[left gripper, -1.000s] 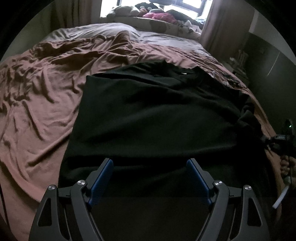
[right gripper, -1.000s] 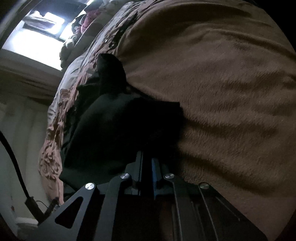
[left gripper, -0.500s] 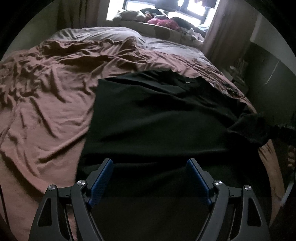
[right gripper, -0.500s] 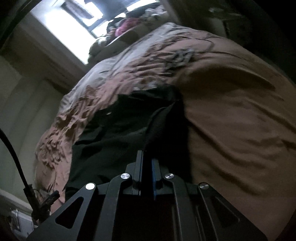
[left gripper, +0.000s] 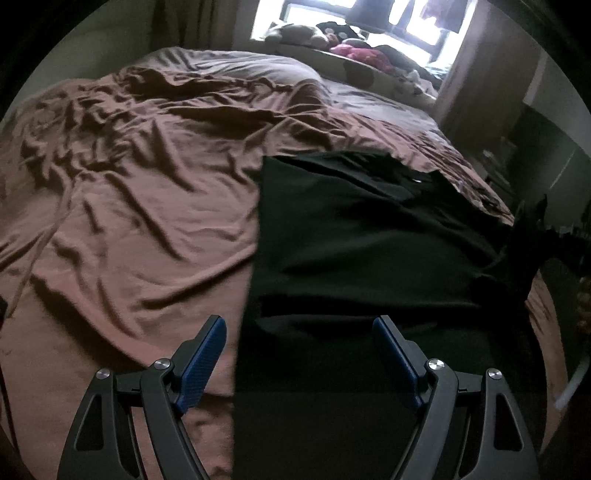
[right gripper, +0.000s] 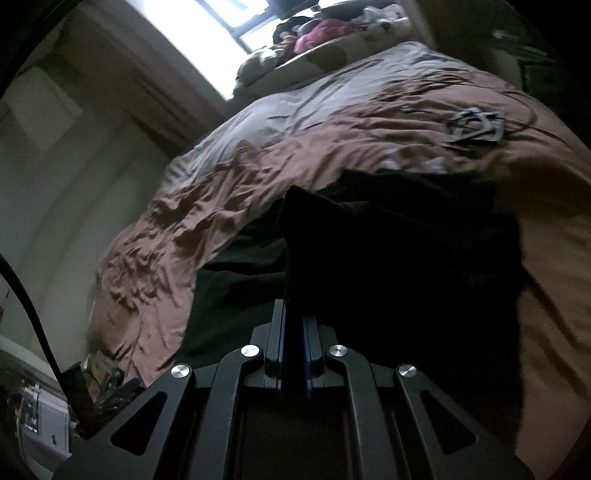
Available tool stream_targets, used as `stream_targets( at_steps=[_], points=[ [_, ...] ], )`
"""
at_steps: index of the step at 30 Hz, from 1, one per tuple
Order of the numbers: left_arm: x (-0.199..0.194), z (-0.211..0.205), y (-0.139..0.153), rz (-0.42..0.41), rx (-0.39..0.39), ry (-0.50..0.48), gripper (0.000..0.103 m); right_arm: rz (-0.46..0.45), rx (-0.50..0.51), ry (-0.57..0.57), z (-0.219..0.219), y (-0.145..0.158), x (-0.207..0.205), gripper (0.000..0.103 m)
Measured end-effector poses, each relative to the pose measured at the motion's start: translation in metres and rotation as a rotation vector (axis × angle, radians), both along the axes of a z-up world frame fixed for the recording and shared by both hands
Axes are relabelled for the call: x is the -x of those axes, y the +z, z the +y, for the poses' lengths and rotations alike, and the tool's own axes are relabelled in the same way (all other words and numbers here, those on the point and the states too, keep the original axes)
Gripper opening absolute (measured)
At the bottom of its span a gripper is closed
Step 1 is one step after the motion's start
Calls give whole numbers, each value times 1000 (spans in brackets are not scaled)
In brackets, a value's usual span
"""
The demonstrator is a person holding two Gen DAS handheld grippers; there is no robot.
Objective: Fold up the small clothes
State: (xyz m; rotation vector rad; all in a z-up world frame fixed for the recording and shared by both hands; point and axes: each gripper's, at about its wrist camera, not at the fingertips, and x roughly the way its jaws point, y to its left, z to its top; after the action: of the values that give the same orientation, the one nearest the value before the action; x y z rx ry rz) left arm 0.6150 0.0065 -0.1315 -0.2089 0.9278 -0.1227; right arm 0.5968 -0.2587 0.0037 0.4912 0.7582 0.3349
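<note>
A black garment lies spread on the brown bedsheet of a bed, on the right half of the bed as the left wrist camera sees it. Its left edge runs straight from the far side toward the camera, and the near part hangs over the edge of the bed. The right side of the garment is lifted from the sheet and pulled up into a dark peak at the right border of this view.

In the right wrist camera the same garment fills the middle. One edge of it rises as a raised flap directly in front of the right gripper. The jaws of this gripper are together and pinch the cloth between the blue pads, so that the fabric is drawn up from the bed.

The left gripper hangs over the near left edge of the garment. Its jaws stand wide apart, with nothing between them; the left blue pad is over the brown sheet and the right one over the black cloth.

The sheet is much wrinkled on the left side. Farther back lies a grey cover, and behind it, below a bright window, there are soft toys, one of them pink.
</note>
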Motion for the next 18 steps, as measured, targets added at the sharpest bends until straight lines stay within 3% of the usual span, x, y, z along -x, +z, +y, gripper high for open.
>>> stream_targets(
  at_steps=[7,18],
  points=[
    [7,22,4,12,6,59,83,-33,-17,106,56,-3,-37,4],
    [9,35,9,24,-37,87,83,-27,-50,220,132,-35,-82,4]
  ],
)
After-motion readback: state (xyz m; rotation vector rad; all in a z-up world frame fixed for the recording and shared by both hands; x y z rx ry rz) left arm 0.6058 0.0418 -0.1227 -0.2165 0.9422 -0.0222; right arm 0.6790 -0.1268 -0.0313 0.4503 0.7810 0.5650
